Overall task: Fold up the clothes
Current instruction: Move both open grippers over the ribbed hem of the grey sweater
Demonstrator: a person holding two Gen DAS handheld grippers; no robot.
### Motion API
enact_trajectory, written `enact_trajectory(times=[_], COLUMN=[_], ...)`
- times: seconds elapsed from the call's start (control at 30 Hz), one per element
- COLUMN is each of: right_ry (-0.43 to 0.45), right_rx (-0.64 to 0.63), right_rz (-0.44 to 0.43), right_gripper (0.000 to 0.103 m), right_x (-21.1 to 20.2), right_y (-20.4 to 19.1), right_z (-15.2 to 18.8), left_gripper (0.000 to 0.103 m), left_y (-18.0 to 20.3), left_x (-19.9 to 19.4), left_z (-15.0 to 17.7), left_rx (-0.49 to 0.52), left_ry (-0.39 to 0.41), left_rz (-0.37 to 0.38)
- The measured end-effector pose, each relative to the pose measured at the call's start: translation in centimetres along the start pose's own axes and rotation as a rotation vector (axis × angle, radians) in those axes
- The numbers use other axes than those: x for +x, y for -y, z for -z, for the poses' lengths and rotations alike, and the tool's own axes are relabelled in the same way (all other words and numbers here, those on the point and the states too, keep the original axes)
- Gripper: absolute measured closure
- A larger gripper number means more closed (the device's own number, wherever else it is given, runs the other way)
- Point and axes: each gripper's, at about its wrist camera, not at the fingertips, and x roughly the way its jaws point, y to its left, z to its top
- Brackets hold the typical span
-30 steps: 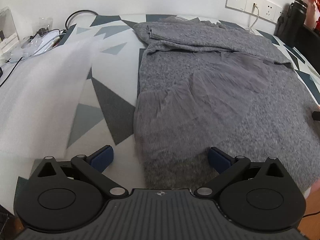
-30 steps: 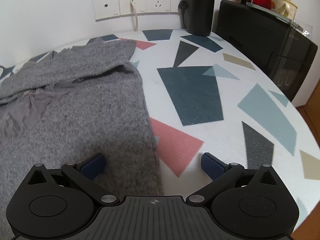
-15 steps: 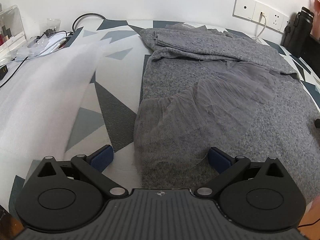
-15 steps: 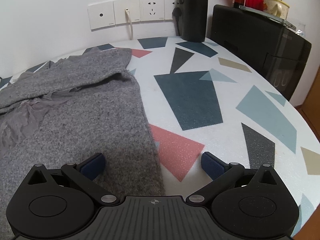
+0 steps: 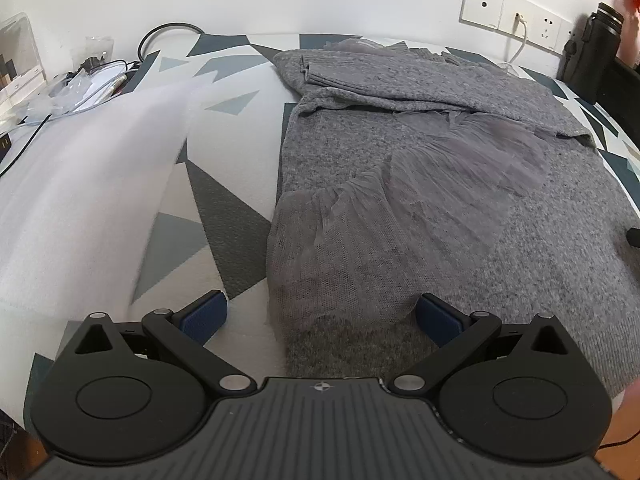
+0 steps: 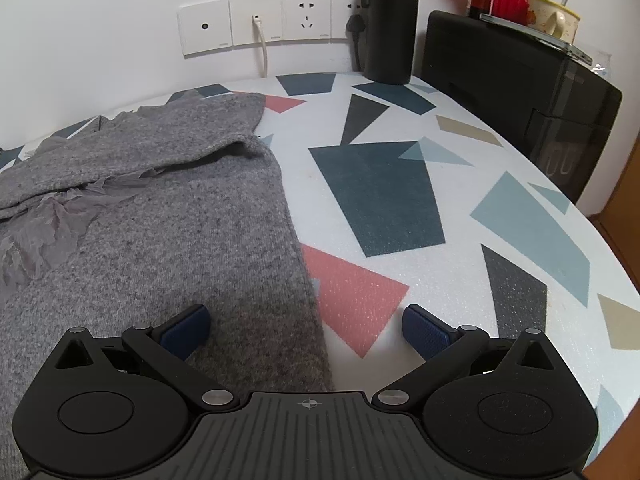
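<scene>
Both grippers spread wide, nothing held; sweater flat on the table.

Left gripper [image 5: 320,314]: blue pads [image 5: 204,314] stood far apart, straddling the near left corner of the gray sweater [image 5: 520,248]; the sheer mesh sleeve [image 5: 360,240] lay just ahead between the fingers, draped across the knit. Left of the fingers, bare patterned table [image 5: 224,208] and a white foam sheet [image 5: 80,184]; cables and clutter far left. Right gripper [image 6: 306,324]: pads [image 6: 424,330] equally wide, straddling the sweater [image 6: 160,248] right edge, left pad over knit, right pad over table [image 6: 400,208]. Ahead, a folded sleeve; beyond, wall sockets [image 6: 256,26], black bottle [image 6: 390,20], black box [image 6: 520,92].
</scene>
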Motion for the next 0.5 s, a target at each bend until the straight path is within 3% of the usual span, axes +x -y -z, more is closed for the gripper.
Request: enact_trajectory(times=[0.23,0.5], right_ry=[-0.014,-0.028], right_rx=[-0.002,-0.030], right_rz=[-0.004,-0.028], right_gripper=[0.001,0.001], right_x=[0.06,0.01], right_y=[0.13,0.32], right_z=[-0.23,-0.26], left_gripper=[0.000,0.000], left_y=[0.22,0.35], left_x=[0.07,-0.04], left_z=[-0.42,0.06], left_rx=[-0.037,-0.034], left_ry=[-0.038,-0.005], left_rz=[-0.026,-0.031])
